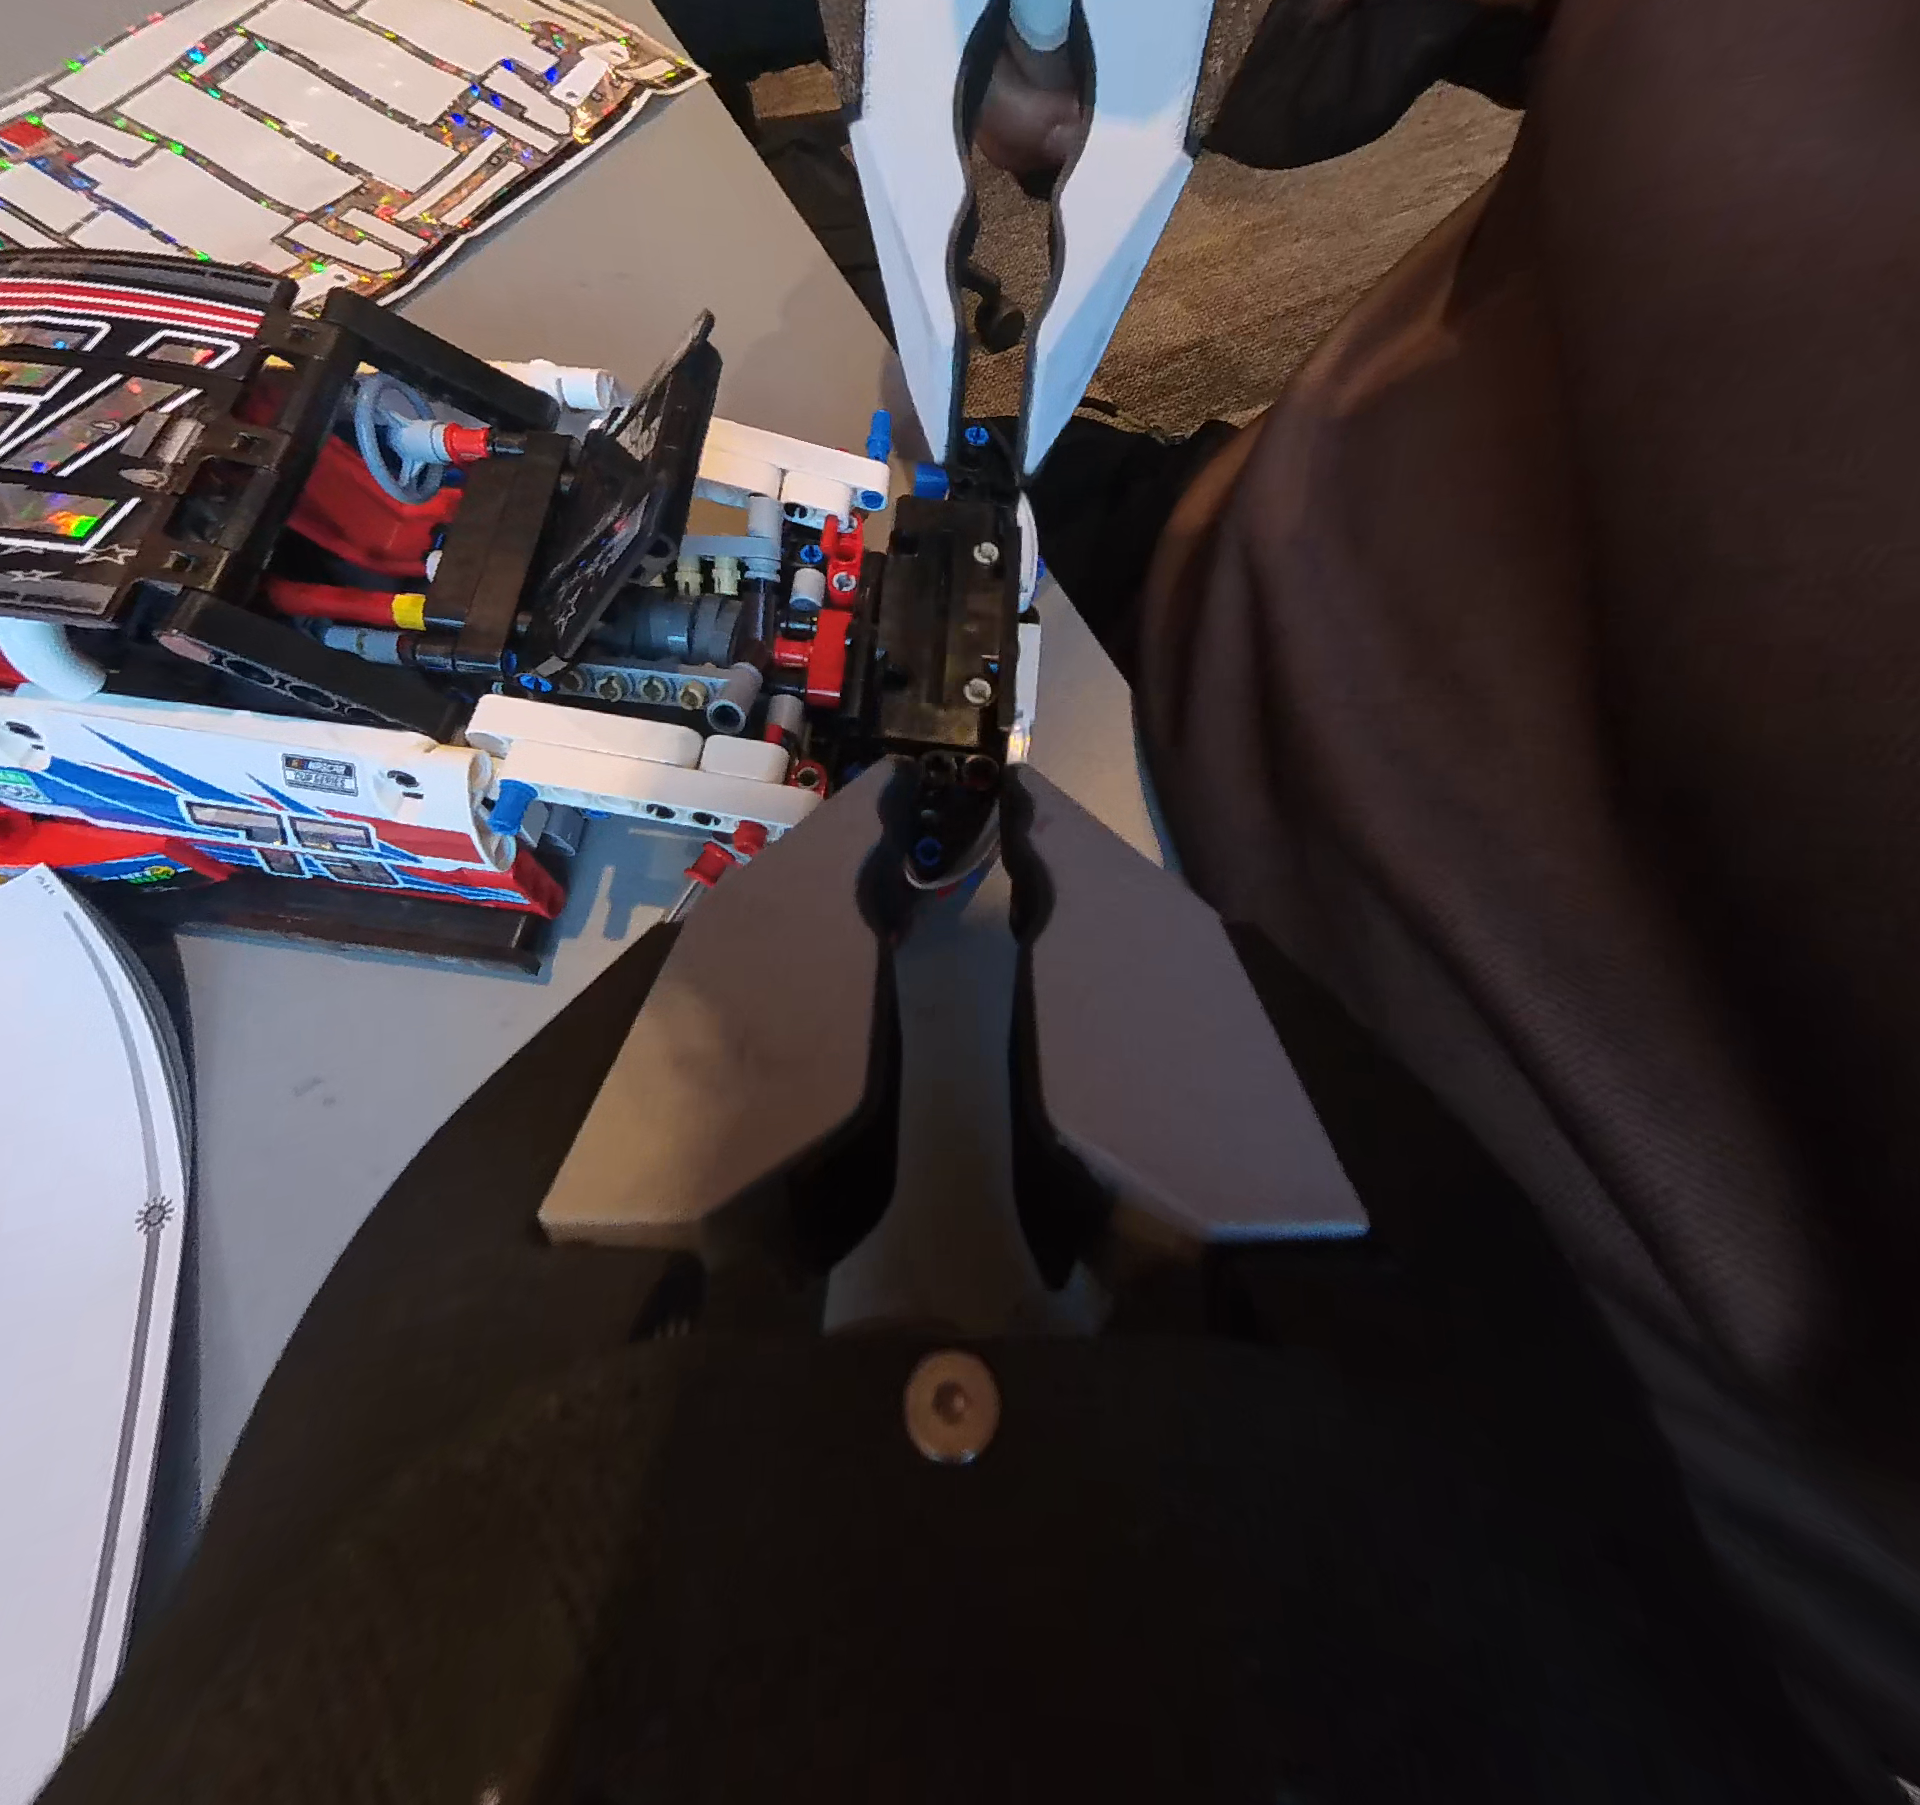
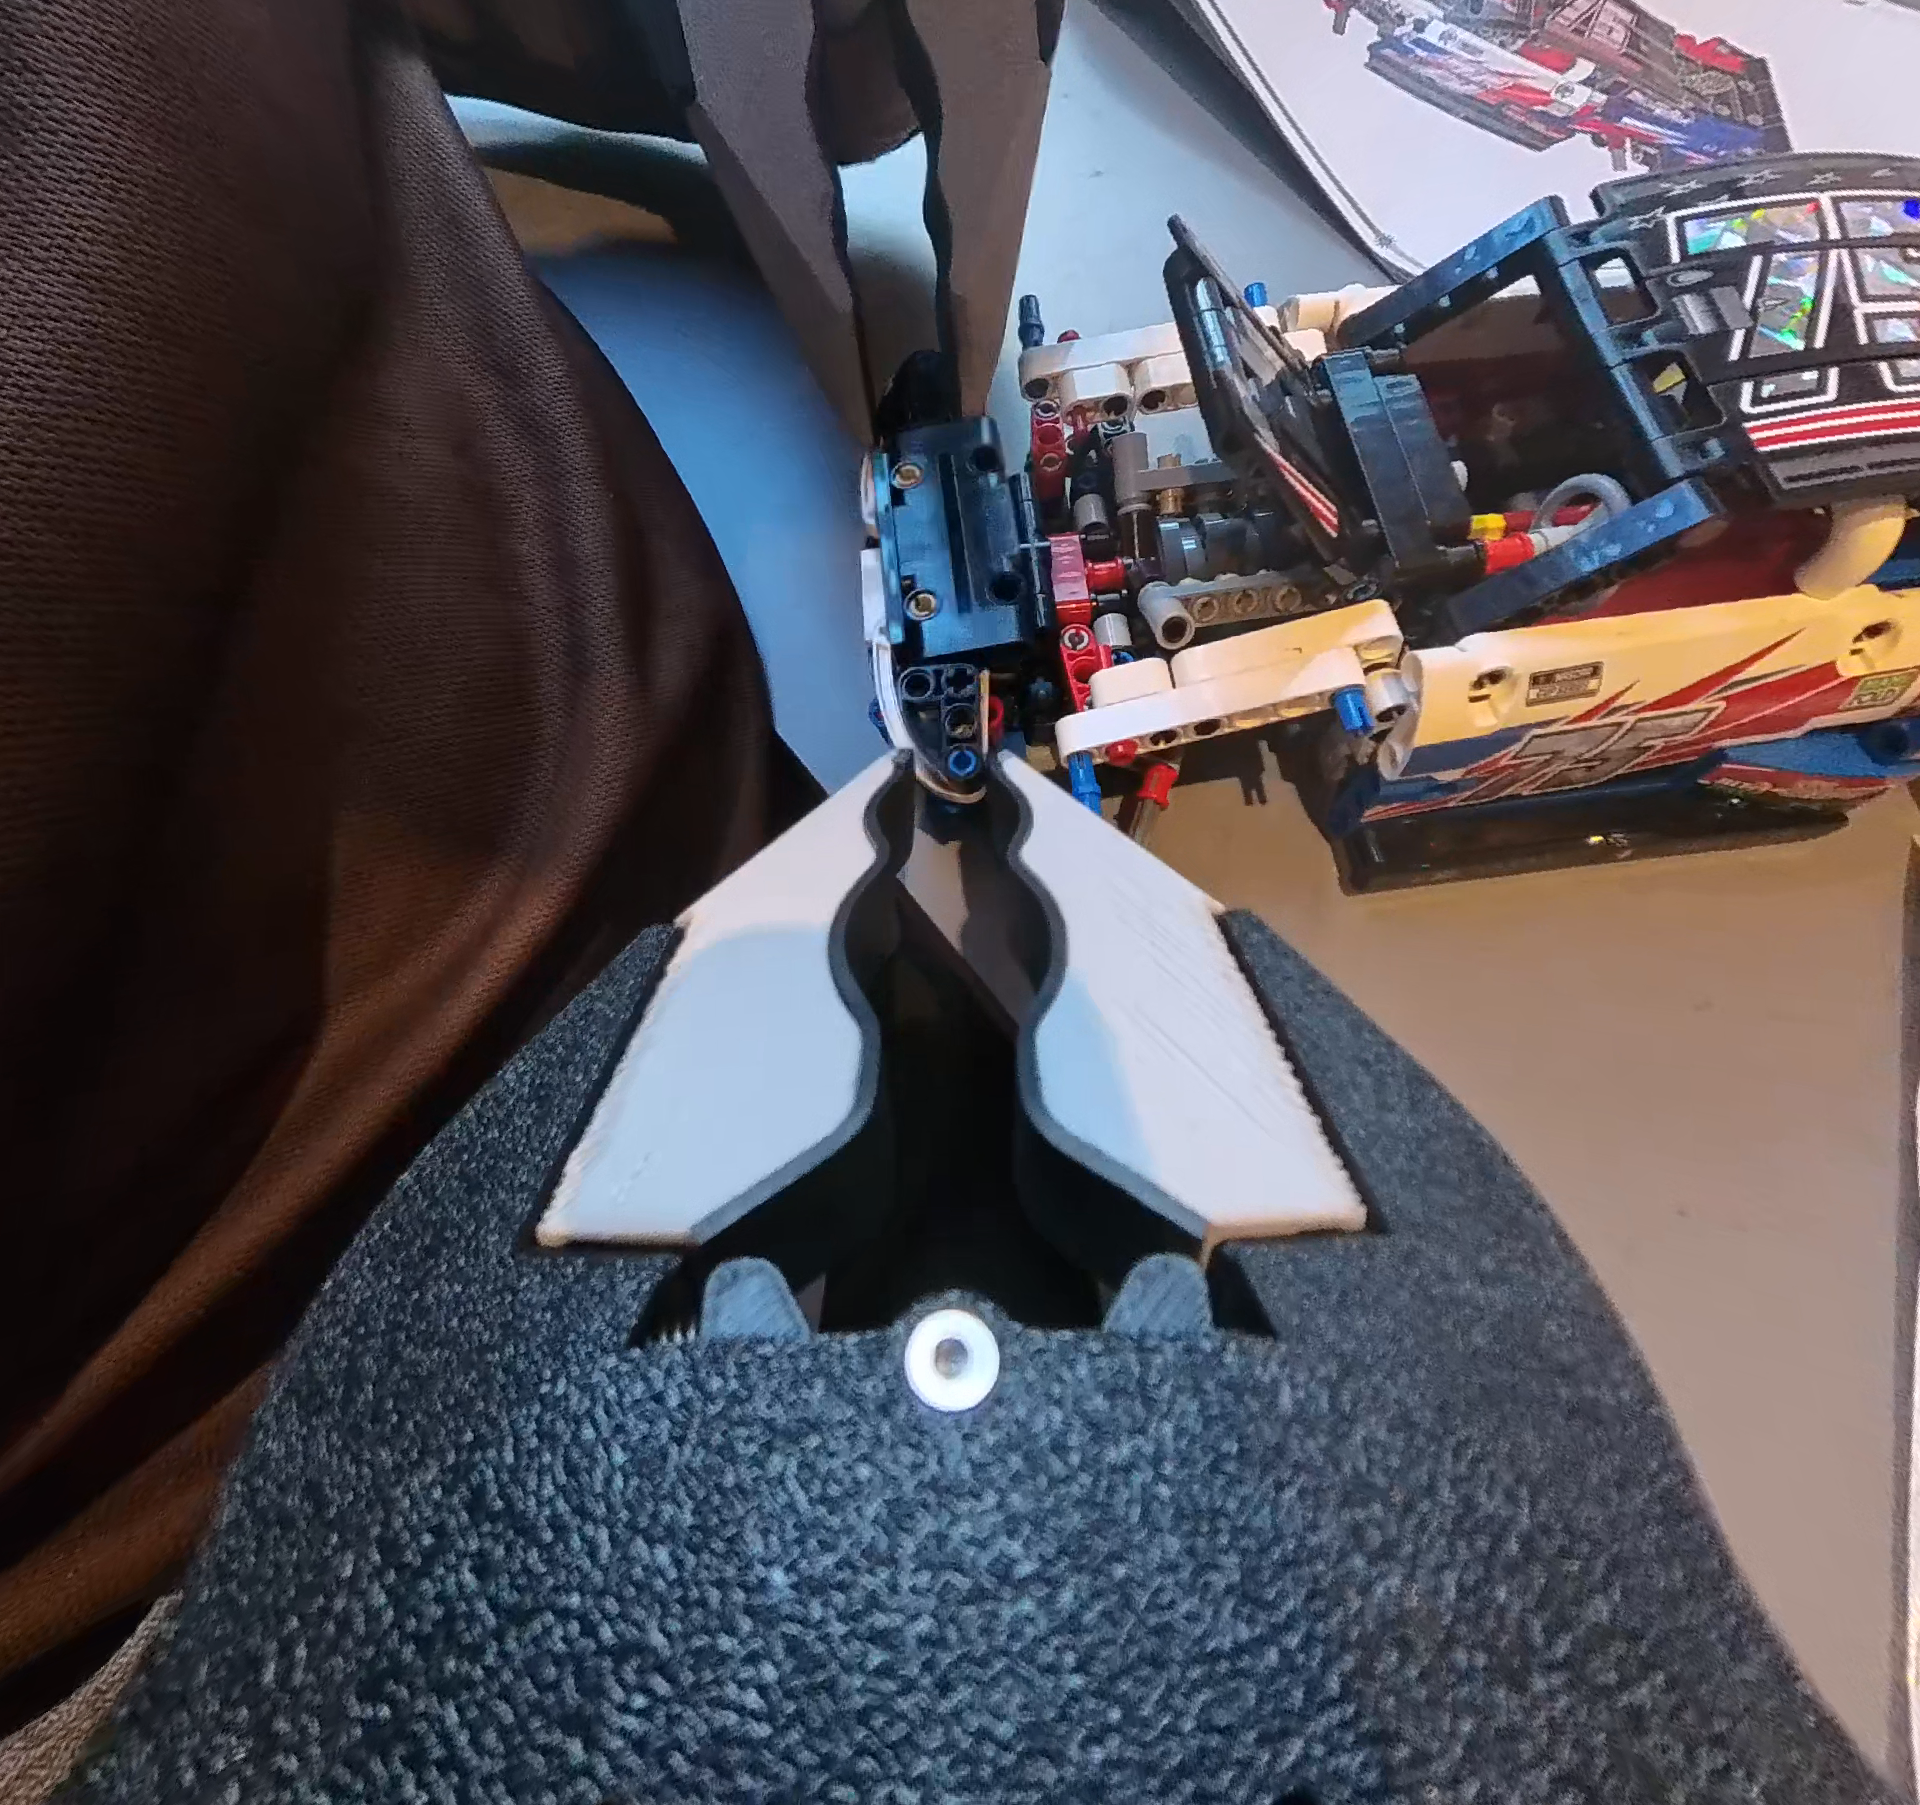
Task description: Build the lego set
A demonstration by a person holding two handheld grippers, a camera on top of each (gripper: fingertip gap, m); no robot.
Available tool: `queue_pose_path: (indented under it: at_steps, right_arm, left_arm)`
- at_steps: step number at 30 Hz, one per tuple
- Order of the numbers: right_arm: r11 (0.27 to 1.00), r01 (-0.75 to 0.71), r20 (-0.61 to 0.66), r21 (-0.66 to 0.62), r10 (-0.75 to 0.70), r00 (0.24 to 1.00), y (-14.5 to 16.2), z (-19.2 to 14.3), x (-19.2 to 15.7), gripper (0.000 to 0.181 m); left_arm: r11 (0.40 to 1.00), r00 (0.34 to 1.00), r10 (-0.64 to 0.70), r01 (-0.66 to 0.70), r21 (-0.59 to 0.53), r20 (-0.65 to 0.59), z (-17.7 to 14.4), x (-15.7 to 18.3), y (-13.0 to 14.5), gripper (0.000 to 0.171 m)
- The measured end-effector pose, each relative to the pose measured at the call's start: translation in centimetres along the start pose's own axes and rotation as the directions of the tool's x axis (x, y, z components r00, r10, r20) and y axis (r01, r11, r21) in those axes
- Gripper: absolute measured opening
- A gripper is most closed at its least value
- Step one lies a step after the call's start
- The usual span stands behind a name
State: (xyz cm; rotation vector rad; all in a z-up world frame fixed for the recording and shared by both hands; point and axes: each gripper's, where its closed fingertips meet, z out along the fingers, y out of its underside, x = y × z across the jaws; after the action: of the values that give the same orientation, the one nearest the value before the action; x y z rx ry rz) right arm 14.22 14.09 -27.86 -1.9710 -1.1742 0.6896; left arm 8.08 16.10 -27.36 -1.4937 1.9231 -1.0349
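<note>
Nipped by the left gripper (image 1: 948,799) at one end of the black front module (image 1: 940,628) and by the right gripper (image 2: 948,768) at the other. Attached leftward, mid-frame: the lego car (image 1: 343,633) on the grey table (image 1: 665,238). Upper left, a sticker sheet (image 1: 301,82).

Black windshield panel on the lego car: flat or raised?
Raised: black windshield panel stands tilted up from the lego car, engine bay exposed in front.

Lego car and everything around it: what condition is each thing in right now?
Lego car: half built, front mechanism exposed.
Black front module: pinched at both ends.
Left gripper: shut on module.
Right gripper: shut on module.
Sticker sheet: mostly peeled.
Instruction booklet: open.
</note>
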Motion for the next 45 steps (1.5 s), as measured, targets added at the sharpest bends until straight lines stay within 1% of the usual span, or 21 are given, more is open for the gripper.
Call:
queue_pose_path:
  at_steps: [10,18,32,34,37,40,43,45]
  right_arm:
    - [1.0,-0.012,0.001,0.003,0.012,1.0,0.0,0.0,0.0,0.013]
    - [1.0,-0.017,0.003,0.007,0.017,1.0,0.0,0.0,0.0,0.013]
    - [1.0,-0.002,-0.007,-0.017,0.002,1.0,0.1,-0.2,0.1,0.013]
    - [1.0,-0.001,-0.012,-0.002,0.001,1.0,-0.3,-0.6,0.1,0.013]
    - [0.999,-0.006,-0.012,0.045,0.006,1.0,-1.9,-1.0,0.1,0.014]
    - [0.997,-0.008,-0.012,0.075,0.009,1.0,-3.4,-0.5,-0.3,0.014]
    - [1.0,-0.011,-0.068,0.028,0.013,0.998,-3.1,0.8,0.4,0.014]
    - [1.0,-0.011,-0.08,0.0,0.011,0.997,-2.6,1.3,0.5,0.012]
  left_arm:
    - [1.0,1.0,-0.004,0.004,-0.018,0.012,-0.5,-0.3,0.5,0.018]
    - [1.0,1.0,0.021,-0.021,-0.02,0.008,-0.6,-0.3,0.3,0.013]
    - [1.0,0.999,-0.022,0.022,-0.001,-0.032,-0.5,-0.1,0.7,0.014]
    - [1.0,0.999,-0.025,0.025,-0.001,-0.029,-0.5,-0.2,0.8,0.014]
    - [1.0,0.999,-0.029,0.029,0.005,-0.029,-0.6,-0.3,0.7,0.015]
    - [1.0,0.999,-0.027,0.027,0.008,-0.029,-0.6,-0.3,0.6,0.015]
    - [1.0,1.0,-0.021,0.021,0.014,-0.02,-0.7,-0.3,0.4,0.015]
    - [1.0,1.0,-0.02,0.02,0.019,-0.02,-0.8,-0.3,0.2,0.016]
